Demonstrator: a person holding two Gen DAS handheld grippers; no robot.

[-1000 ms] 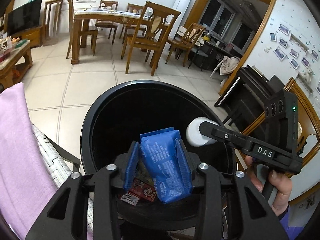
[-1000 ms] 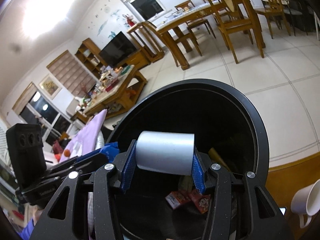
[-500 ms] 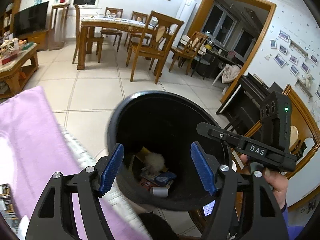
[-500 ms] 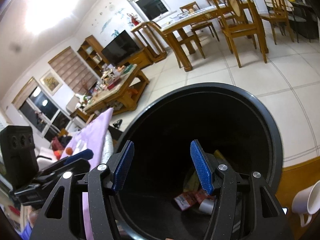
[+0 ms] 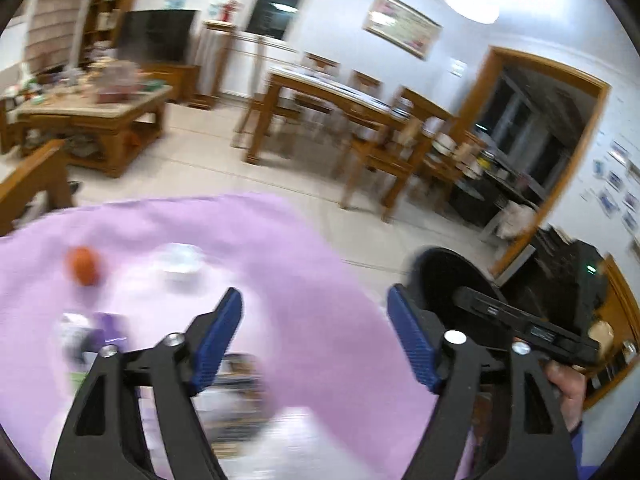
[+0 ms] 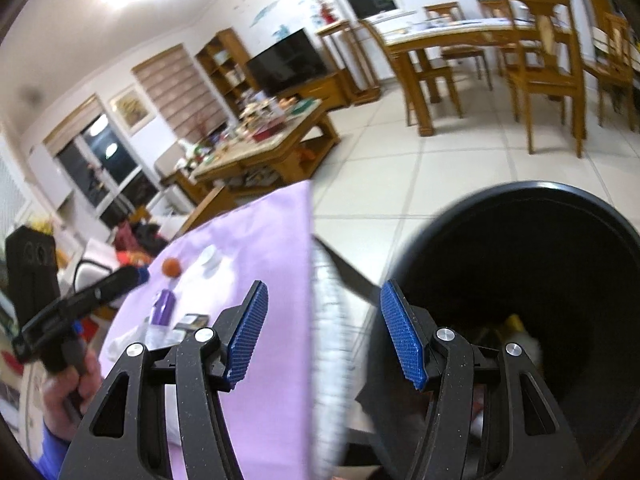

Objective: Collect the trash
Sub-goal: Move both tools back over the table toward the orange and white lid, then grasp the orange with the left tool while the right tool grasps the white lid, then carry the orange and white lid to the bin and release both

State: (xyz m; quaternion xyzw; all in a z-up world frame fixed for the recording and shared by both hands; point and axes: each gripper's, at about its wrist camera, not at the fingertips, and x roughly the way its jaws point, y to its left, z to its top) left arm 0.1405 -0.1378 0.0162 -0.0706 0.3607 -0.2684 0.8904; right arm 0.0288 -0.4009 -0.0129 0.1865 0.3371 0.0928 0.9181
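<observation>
My left gripper (image 5: 316, 336) is open and empty above the purple-covered table (image 5: 248, 240). My right gripper (image 6: 322, 332) is open and empty over the table edge, beside the black trash bin (image 6: 532, 208). The bin also shows in the left wrist view (image 5: 444, 272); trash lies at its bottom (image 6: 520, 332). On the cloth lie an orange fruit (image 5: 83, 266), a white cup (image 5: 180, 262), a purple bottle (image 6: 163, 306) and blurred packets (image 5: 236, 376). The left gripper's body shows in the right wrist view (image 6: 76, 304).
A wooden coffee table (image 6: 264, 144) full of items stands beyond the purple table. A dining table with chairs (image 6: 480, 48) stands further back on the tiled floor (image 6: 460, 176). A dark piano (image 5: 560, 276) stands by the bin.
Both grippers opened and dropped the blue packet and the silver can into the bin. Both then swung left, away from the bin toward the purple table.
</observation>
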